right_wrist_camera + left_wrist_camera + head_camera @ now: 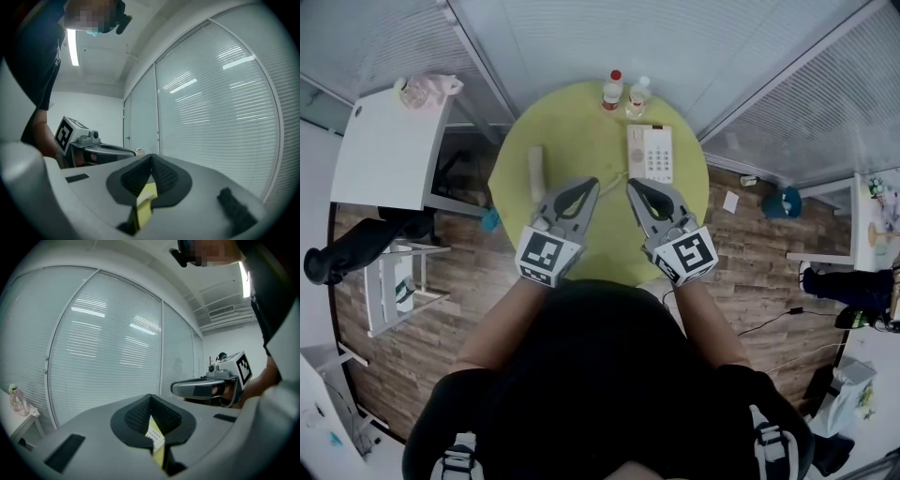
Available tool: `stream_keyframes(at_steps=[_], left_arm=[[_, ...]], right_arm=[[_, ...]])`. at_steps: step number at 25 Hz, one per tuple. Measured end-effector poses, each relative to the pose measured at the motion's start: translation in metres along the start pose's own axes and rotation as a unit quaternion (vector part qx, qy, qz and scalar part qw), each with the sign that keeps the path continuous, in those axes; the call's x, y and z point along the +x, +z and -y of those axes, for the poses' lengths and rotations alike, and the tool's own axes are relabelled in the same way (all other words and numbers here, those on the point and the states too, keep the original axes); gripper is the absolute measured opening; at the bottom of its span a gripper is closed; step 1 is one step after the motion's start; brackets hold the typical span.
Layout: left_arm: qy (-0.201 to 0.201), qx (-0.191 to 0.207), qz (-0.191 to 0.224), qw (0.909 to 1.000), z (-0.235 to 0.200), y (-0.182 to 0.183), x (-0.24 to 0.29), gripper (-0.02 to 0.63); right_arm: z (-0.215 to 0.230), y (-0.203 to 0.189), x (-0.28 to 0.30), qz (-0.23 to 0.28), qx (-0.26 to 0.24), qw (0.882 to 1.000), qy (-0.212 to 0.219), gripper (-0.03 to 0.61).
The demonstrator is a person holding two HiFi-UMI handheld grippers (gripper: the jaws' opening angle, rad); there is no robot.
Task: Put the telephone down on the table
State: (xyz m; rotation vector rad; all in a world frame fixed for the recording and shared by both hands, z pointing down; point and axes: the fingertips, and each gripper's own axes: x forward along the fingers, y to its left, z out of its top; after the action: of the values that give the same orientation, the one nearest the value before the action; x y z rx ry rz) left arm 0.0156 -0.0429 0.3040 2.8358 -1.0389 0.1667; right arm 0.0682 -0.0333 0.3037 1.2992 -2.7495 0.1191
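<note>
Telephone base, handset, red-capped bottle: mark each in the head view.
telephone base [649, 155]: head view, on its keypad.
handset [536, 174]: head view, middle of its length.
red-capped bottle [611, 94]: head view, on its body below the cap.

Office: blind-covered glass partitions [581, 37], round table [572, 122], desk telephone [650, 153].

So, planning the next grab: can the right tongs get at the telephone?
Probably yes: the shut right tongs sit just short of the telephone, nothing visibly between; they'd need opening.
</note>
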Motion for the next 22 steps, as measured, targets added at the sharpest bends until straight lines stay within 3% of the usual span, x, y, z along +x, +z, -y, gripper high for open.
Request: stream_keyframes(at_steps=[22], left_arm=[[-0.008, 0.020, 0.002, 0.9998, 0.0081, 0.0038, 0.0072, 0.012]], right_arm=[[0.0071, -0.0066, -0.0001, -0.007, 0.003, 1.000, -0.003, 0.018]])
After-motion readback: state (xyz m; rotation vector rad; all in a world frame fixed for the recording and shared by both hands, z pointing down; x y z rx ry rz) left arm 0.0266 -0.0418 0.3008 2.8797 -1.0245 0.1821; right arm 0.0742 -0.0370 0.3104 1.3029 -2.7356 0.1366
